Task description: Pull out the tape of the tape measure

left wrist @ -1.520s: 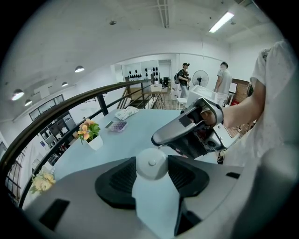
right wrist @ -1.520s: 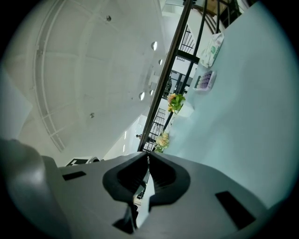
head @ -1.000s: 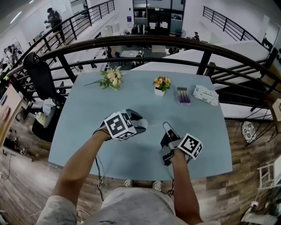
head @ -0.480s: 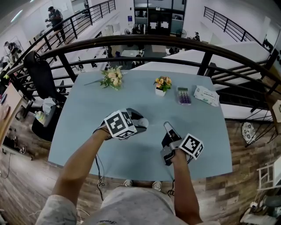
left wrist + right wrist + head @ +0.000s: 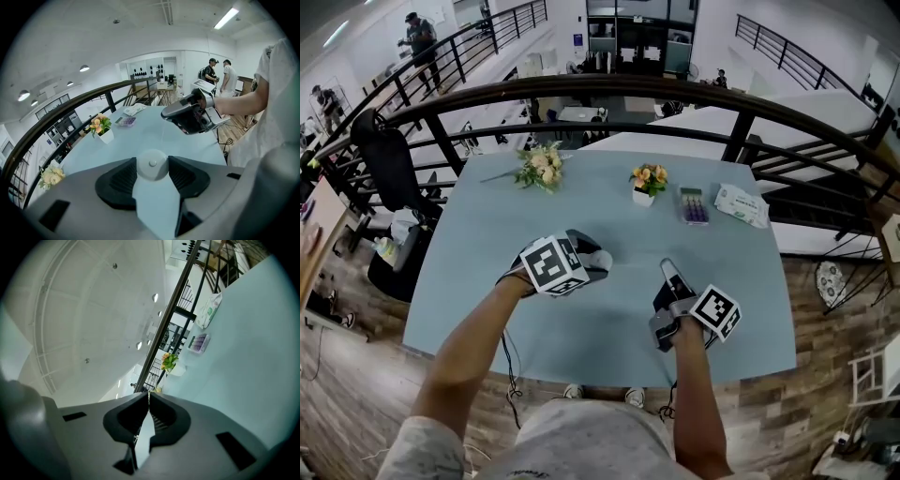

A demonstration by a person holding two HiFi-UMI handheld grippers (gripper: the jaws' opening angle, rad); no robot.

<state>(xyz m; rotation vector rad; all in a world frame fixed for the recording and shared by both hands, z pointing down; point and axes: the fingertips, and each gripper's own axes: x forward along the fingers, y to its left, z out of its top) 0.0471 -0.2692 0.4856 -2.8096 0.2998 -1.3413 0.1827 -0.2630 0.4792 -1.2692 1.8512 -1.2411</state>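
Left gripper (image 5: 594, 263) clamps the white tape measure (image 5: 152, 165); right gripper (image 5: 667, 273), jaws pressed together, has shifted slightly farther from it.

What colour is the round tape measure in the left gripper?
The tape measure is white; left gripper view shows it best.

Left gripper (image 5: 598, 263), right gripper (image 5: 667, 269), blue table (image 5: 516, 220)

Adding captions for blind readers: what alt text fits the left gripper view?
The left gripper clamps a round white tape measure in its jaws above a pale blue table. Beyond it the right gripper hovers; a potted flower and calculator stand farther back.
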